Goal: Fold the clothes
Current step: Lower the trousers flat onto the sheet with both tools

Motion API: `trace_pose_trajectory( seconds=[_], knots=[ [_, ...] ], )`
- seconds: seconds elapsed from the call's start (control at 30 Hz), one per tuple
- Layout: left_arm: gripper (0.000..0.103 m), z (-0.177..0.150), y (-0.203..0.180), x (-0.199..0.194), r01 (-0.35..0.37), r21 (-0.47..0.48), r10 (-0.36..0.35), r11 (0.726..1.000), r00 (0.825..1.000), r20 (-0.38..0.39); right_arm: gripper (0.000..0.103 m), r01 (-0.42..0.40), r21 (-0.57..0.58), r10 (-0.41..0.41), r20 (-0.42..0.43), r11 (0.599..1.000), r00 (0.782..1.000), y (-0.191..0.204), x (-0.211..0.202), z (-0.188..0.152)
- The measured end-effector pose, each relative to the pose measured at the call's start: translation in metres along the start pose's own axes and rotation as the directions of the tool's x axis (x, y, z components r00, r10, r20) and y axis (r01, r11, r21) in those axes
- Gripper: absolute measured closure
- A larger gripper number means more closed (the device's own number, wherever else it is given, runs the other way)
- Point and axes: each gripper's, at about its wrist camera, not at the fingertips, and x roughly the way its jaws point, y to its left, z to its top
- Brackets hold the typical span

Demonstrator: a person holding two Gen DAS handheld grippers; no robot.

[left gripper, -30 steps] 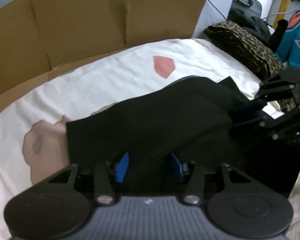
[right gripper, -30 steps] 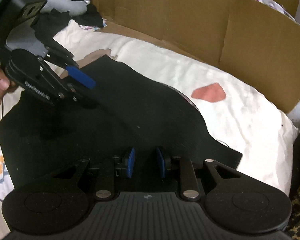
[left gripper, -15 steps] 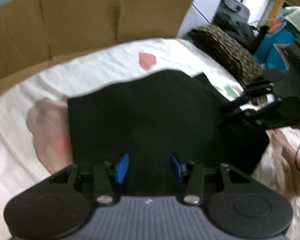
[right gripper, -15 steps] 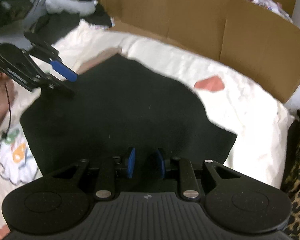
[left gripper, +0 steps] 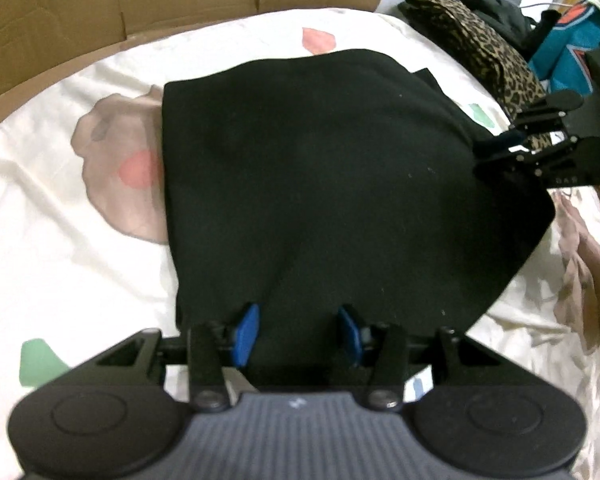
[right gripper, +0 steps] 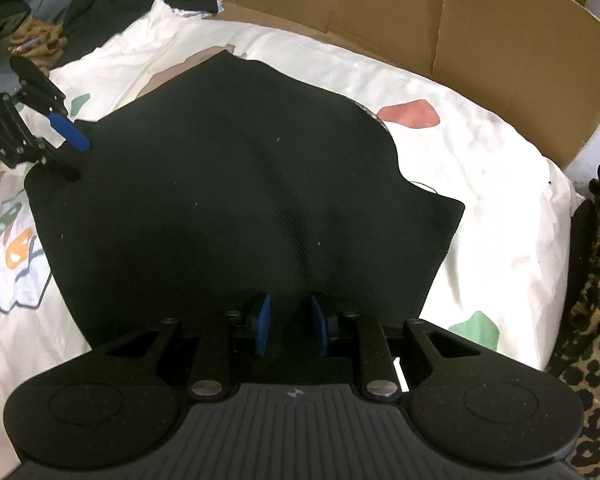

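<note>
Holding the near edge of a black garment (left gripper: 320, 184), the left gripper (left gripper: 298, 330) has cloth running up between its blue pads, which stand well apart; whether they actually pinch the fabric cannot be told from its own view. In the right wrist view the same gripper shows at the far left, its blue pad laid on the garment's corner. The right gripper (right gripper: 288, 328) sits at the opposite near edge, its pads closer together with a ridge of dark cloth rising between them, so it looks clamped on the garment.

The garment lies spread across a cream bedsheet (left gripper: 80, 248) printed with pink and green patches, and a cardboard sheet (right gripper: 440, 28) stands behind. The step in hand appears to be carrying one edge over to make or square a fold. Next, both corners need to travel together, level and taut, so the edge lands straight before release.

Small letters on the left gripper's body are too blurred to read. A leopard-print fabric (left gripper: 480, 44) lies beyond the bed.
</note>
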Motion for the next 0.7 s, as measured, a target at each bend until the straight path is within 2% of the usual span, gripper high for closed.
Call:
trace_pose_trajectory(
  seconds=[0.13, 0.23, 0.37, 0.5, 0.7],
  knots=[
    [0.059, -0.005, -0.003, -0.009, -0.018, -0.003, 0.018, 1.0, 1.0, -0.009, 0.075, 0.005, 0.017, -0.005, -0.021, 1.0, 1.0, 0.001, -0.007, 0.002],
    [0.059, -0.005, -0.007, -0.022, 0.02, -0.014, -0.02, 1.0, 1.0, 0.006, 0.077, -0.043, 0.057, 0.042, 0.015, 0.997, 0.999, 0.002, -0.03, 0.008],
    [0.061, -0.008, -0.015, -0.025, 0.049, -0.007, -0.049, 0.999, 0.999, 0.004, 0.077, -0.077, 0.056, 0.077, 0.007, 0.995, 0.997, 0.011, -0.035, 0.009],
    [0.067, -0.016, -0.015, -0.007, 0.045, -0.013, -0.046, 0.999, 0.997, -0.056, 0.077, -0.082, 0.05, 0.085, -0.059, 0.995, 0.995, 0.017, -0.015, -0.005],
    [0.066, -0.028, -0.009, 0.004, 0.025, -0.013, -0.027, 1.0, 0.993, -0.117, 0.078, -0.101, 0.066, 0.108, -0.124, 0.993, 0.986, 0.016, -0.013, -0.021]
  ],
)
